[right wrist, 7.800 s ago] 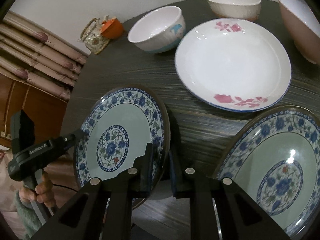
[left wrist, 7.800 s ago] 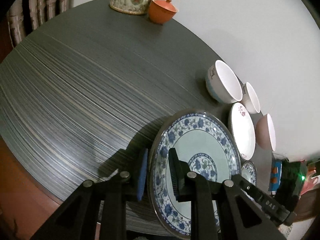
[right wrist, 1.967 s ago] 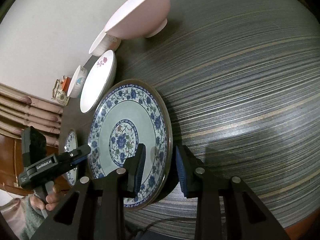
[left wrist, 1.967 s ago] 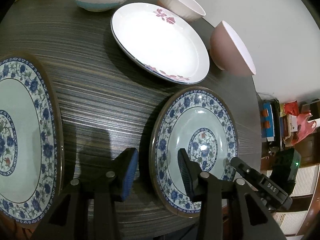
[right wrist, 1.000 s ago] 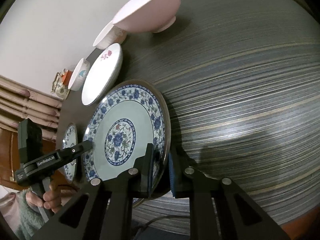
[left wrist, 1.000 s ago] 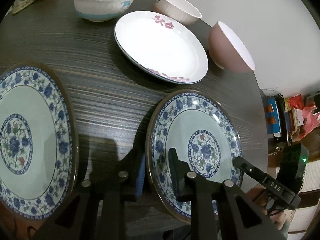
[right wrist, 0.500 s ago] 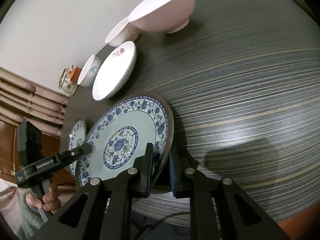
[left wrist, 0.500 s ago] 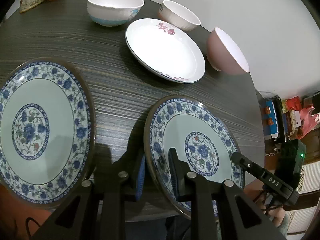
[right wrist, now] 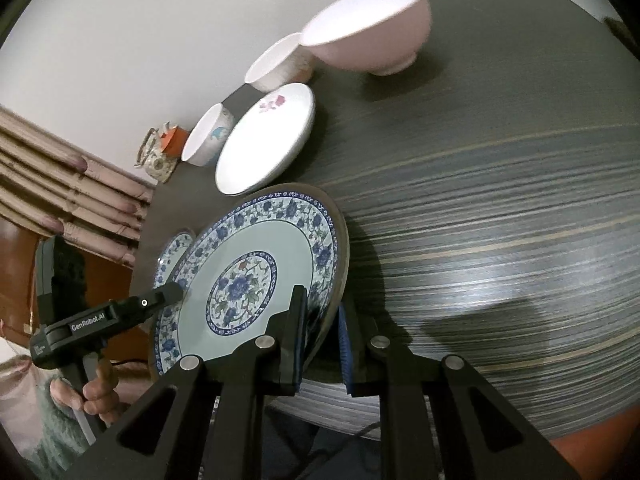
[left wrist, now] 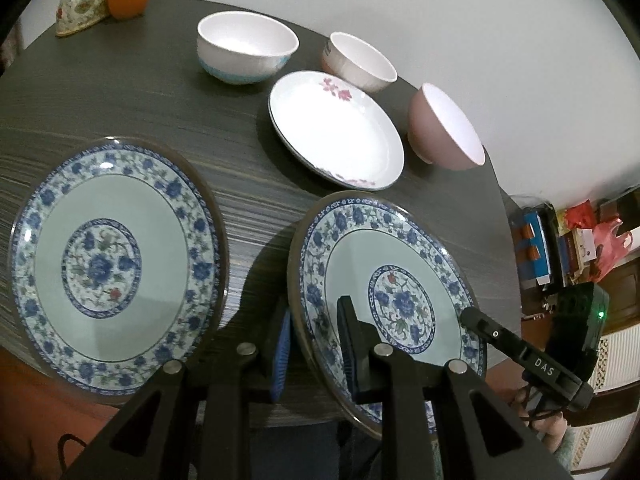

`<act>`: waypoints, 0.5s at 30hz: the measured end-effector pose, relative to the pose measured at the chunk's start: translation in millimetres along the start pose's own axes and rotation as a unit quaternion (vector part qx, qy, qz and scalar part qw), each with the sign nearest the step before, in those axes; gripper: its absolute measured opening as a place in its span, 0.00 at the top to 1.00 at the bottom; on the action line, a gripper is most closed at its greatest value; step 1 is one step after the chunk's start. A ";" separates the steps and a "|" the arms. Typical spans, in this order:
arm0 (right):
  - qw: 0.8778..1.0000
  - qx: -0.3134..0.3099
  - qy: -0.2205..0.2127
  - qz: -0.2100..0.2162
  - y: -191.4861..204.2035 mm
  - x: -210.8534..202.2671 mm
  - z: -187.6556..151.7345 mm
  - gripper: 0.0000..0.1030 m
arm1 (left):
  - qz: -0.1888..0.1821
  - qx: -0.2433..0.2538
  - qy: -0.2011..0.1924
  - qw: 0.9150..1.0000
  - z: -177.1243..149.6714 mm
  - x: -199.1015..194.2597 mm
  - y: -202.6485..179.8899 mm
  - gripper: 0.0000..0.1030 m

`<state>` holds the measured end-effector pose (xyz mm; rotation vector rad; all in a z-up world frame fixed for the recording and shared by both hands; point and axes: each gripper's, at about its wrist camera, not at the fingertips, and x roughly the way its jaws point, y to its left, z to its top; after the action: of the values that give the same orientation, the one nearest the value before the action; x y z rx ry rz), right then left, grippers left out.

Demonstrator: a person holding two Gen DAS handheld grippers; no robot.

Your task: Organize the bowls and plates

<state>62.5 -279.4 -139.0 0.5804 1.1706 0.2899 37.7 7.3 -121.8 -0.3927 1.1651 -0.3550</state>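
plates: 3, two blue-patterned (left wrist: 116, 256) (left wrist: 384, 292), one white (left wrist: 336, 136) | bowls: 3 (left wrist: 246, 46) (left wrist: 360, 60) (left wrist: 444, 128), all empty | both jaws pinching one blue plate's rim

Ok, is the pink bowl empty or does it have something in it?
Empty. The pink bowl stands upright on the table, and its white inside shows bare in the left wrist view.

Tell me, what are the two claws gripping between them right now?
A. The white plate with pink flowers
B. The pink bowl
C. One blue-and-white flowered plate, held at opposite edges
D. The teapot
C: the left claw and the right claw each pinch the rim of the same blue-and-white flowered plate, one on each side of it.
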 end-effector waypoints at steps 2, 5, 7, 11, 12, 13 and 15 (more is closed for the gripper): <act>1.000 -0.007 -0.003 0.003 6.0 -1.7 -0.3 0.85 | 0.001 0.000 -0.005 1.000 -0.3 -5.5 3.4 0.80; 1.000 -0.021 -0.008 0.003 16.6 -3.1 -0.7 0.85 | 0.001 -0.001 -0.010 1.000 -0.6 -13.5 10.1 0.80; 1.000 -0.028 -0.009 0.003 23.2 -3.1 -0.2 0.85 | 0.004 -0.003 -0.016 1.000 -0.5 -19.3 14.8 0.80; 0.999 -0.043 -0.009 0.005 38.6 -0.1 4.0 0.85 | 0.009 -0.016 -0.032 0.999 1.4 -36.9 30.5 0.80; 0.999 -0.048 -0.009 0.006 44.1 1.5 5.7 0.85 | 0.011 -0.021 -0.037 0.999 2.5 -41.4 36.2 0.80; 0.999 -0.053 -0.009 0.006 48.7 2.8 6.7 0.85 | 0.013 -0.025 -0.041 0.999 3.7 -45.5 40.7 0.80; 0.998 -0.067 -0.007 0.008 62.4 7.9 9.6 0.85 | 0.019 -0.036 -0.050 0.998 4.6 -52.5 51.2 0.80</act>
<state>79.4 -226.9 -107.2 0.4735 1.1246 0.3741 26.8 77.3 -101.9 -0.4454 1.0873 -0.2574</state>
